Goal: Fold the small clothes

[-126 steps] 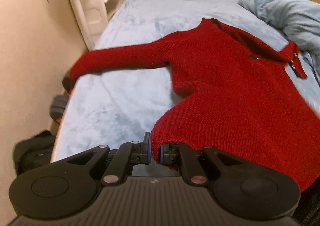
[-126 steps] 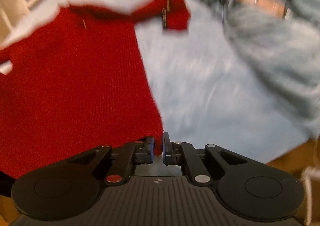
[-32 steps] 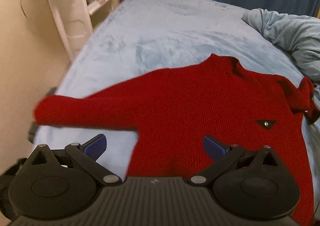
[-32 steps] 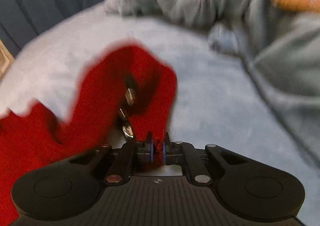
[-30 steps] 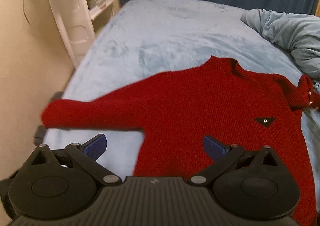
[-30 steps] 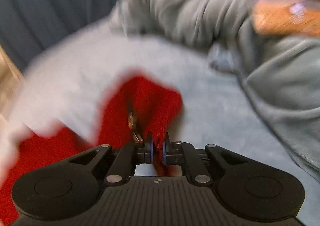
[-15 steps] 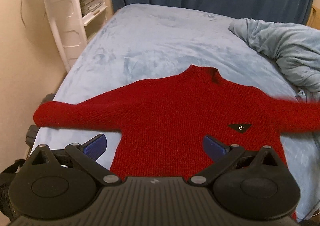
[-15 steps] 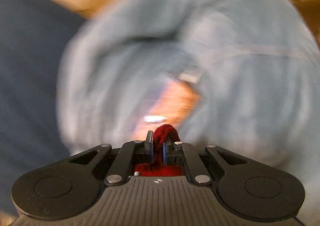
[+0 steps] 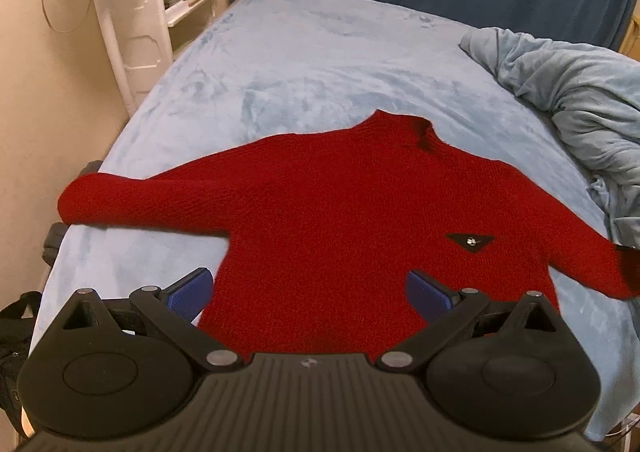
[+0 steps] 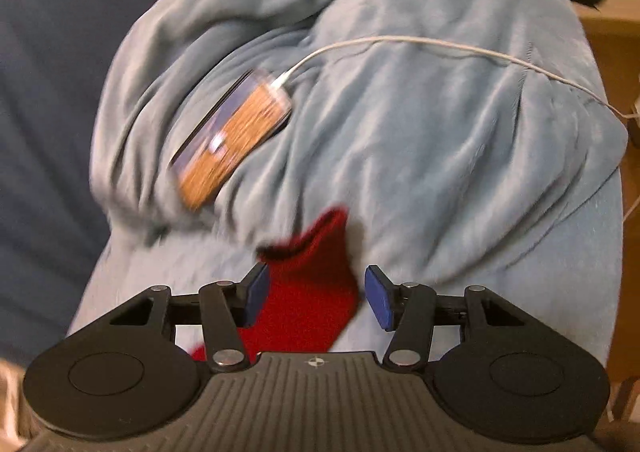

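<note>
1. The left gripper point(image 9: 308, 292) has a black ribbed body with a small round emblem at its front edge.
2. Two round black discs flank that body, linked by black arms with silver pivot screws.
3. Its fingers point(image 9: 188, 291) carry blue textured pads.
4. The right gripper point(image 10: 314, 298) is built alike: ribbed black body, discs, silver screws, blue pads.
</note>
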The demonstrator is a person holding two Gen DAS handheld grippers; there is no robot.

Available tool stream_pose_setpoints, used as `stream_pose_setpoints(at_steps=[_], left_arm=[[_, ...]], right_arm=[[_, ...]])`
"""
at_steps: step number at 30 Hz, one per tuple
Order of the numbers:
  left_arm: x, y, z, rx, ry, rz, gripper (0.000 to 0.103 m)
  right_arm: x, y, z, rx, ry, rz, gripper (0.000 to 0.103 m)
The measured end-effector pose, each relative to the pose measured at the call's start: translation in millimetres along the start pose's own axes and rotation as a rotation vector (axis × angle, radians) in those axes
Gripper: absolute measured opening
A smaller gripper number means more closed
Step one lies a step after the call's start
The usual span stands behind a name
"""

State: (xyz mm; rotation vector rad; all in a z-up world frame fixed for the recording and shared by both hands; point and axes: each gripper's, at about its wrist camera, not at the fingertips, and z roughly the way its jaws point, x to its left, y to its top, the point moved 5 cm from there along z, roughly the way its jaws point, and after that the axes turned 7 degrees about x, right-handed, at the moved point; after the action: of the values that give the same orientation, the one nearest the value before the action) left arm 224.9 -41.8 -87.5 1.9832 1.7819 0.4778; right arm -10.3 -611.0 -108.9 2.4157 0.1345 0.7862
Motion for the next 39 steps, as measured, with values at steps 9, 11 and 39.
stream_pose_setpoints(at_steps=[9, 11, 39], left_arm=[[28.2, -26.1, -31.4, -0.027, 0.038, -0.025, 0.103], [42.8, -36.8, -36.0, -0.018, 0.071, -0.037, 0.103], [328.7, -16.4, 52.9, -0.068, 0.004, -0.813, 0.102]], right_arm=[[75.9, -147.3, -75.3, 0.108, 0.051, -0.506, 0.066], [94.8, -175.9, -95.1, 0.116, 0.065, -0.584, 0.069], [162.7, -323.4, -132.3, 0.278, -0.009, -0.944, 0.071]])
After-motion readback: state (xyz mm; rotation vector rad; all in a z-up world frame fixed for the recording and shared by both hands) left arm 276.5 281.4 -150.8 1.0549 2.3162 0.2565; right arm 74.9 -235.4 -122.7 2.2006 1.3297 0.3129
